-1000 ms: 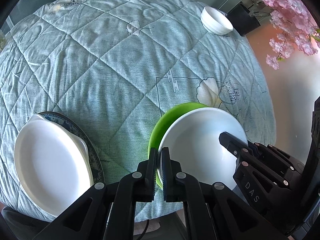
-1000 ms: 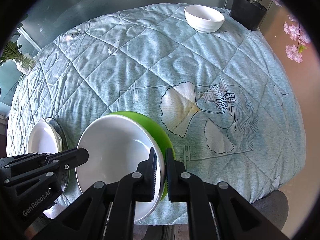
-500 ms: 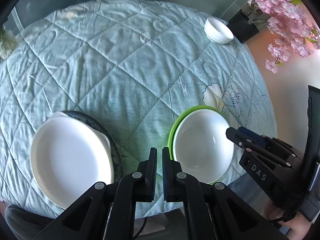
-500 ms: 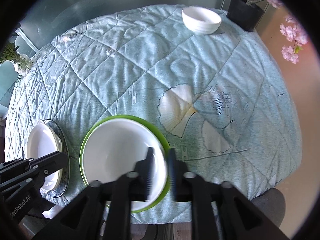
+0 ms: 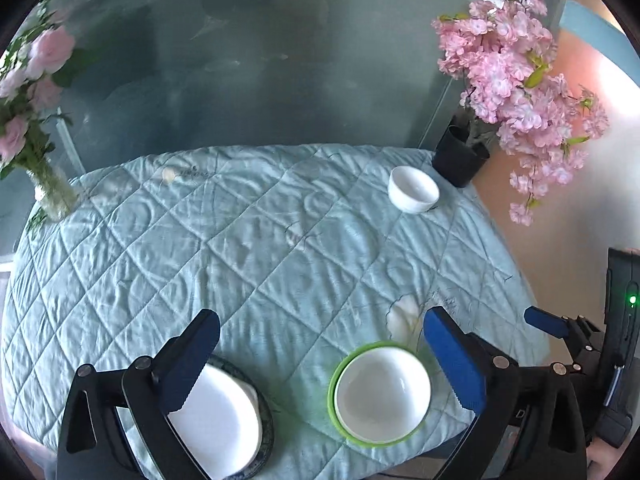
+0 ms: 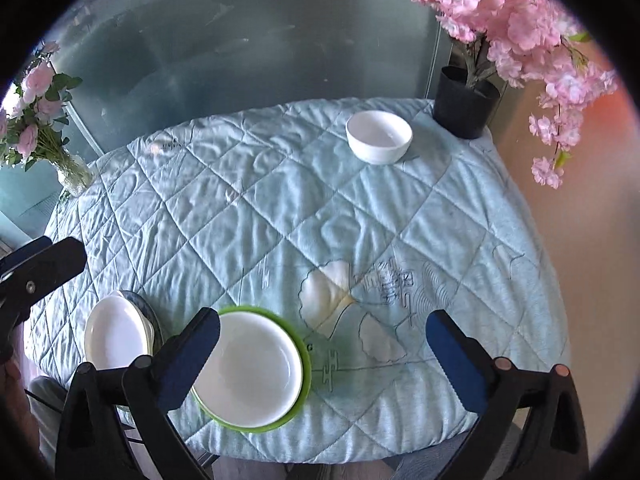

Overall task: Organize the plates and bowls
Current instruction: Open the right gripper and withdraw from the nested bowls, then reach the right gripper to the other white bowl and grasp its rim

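Note:
A white deep plate point(image 5: 382, 394) point(image 6: 250, 376) rests inside a green plate point(image 5: 333, 384) point(image 6: 305, 354) at the table's near edge. A white handled dish point(image 5: 218, 420) point(image 6: 114, 338) sits on a dark patterned plate point(image 5: 266, 412) point(image 6: 148, 312) to its left. A small white bowl point(image 5: 414, 194) point(image 6: 378, 136) stands at the far right. My left gripper point(image 5: 320, 360) is open and empty, raised above the near plates. My right gripper point(image 6: 322, 360) is open and empty too, raised above the green plate's right side; it also shows at right in the left wrist view point(image 5: 546, 322).
A round table under a quilted light-blue cloth point(image 5: 248, 252) point(image 6: 280, 216). A black pot of pink blossoms point(image 5: 460, 160) point(image 6: 466, 102) stands at the far right edge. A glass vase of pink roses point(image 5: 52, 196) point(image 6: 74, 176) stands at the far left edge.
Both grippers let go of the white and green plates, opened wide and pulled back and up. The stacked plates now lie flat on the cloth.

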`<state>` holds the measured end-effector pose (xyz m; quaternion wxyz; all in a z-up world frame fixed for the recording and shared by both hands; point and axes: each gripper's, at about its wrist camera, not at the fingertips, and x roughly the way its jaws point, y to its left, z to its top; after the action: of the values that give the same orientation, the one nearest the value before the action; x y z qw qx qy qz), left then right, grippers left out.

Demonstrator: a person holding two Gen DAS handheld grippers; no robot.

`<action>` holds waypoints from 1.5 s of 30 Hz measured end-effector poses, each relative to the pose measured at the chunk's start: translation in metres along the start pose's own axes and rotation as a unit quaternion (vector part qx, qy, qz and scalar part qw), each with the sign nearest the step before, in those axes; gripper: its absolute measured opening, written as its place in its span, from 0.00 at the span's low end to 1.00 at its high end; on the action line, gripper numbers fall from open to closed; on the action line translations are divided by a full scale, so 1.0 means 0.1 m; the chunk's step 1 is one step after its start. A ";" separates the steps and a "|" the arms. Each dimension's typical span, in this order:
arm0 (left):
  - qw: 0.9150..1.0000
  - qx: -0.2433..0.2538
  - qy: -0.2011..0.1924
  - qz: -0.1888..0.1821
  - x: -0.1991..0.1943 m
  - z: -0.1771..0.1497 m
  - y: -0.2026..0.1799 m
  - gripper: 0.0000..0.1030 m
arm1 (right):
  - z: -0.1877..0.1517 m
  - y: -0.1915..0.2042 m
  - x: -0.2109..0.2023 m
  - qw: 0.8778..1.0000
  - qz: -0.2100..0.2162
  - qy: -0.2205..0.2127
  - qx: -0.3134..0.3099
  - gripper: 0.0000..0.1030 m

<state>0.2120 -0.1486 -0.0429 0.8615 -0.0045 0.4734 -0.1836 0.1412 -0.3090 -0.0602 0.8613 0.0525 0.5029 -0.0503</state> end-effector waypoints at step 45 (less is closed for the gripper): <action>0.970 0.033 0.238 -0.044 3.85 2.14 -1.03 0.50 | 2.04 -1.72 2.43 0.976 0.082 0.154 0.132 0.27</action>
<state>0.5414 -0.4039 -0.2190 0.7148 0.0473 0.6577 -0.2328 0.4117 -0.5159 -0.1796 0.7602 0.2138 0.6123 -0.0372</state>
